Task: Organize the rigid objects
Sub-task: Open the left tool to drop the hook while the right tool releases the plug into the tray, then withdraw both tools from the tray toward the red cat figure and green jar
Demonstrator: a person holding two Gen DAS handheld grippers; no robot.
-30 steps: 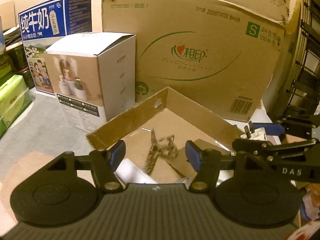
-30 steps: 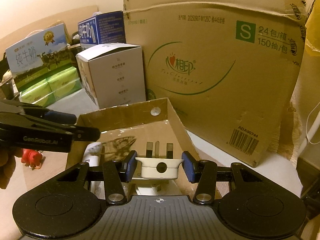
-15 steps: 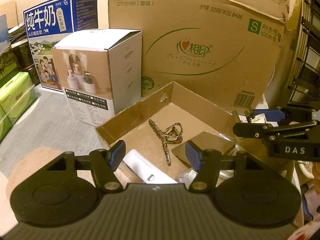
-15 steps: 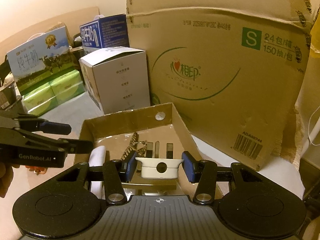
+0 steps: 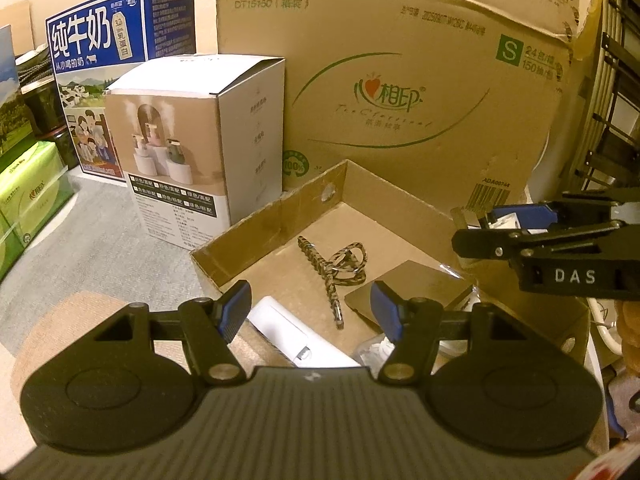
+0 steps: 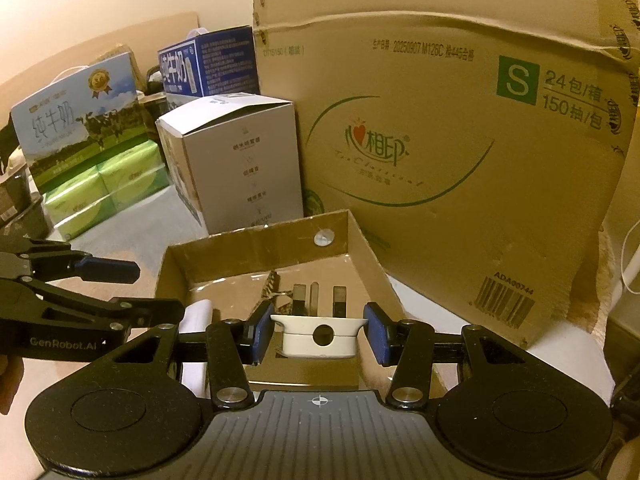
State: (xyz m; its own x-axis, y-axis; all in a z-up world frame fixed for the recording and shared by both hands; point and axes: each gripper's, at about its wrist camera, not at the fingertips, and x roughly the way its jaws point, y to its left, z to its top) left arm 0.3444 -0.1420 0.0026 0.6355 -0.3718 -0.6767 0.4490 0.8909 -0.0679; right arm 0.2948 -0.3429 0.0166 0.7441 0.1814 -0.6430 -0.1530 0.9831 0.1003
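Cartons crowd a grey table [image 5: 80, 240] (dim yellow light); the right claw [image 6: 318, 330] grips a white plug [image 6: 318, 334], the left claw [image 5: 310, 308] hangs released.

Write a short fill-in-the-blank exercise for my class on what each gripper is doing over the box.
1. The right gripper is shut on a white ____.
2. The left gripper holds ____.
3. The patterned strap lies inside the open cardboard ____.

Missing words: plug; nothing; box
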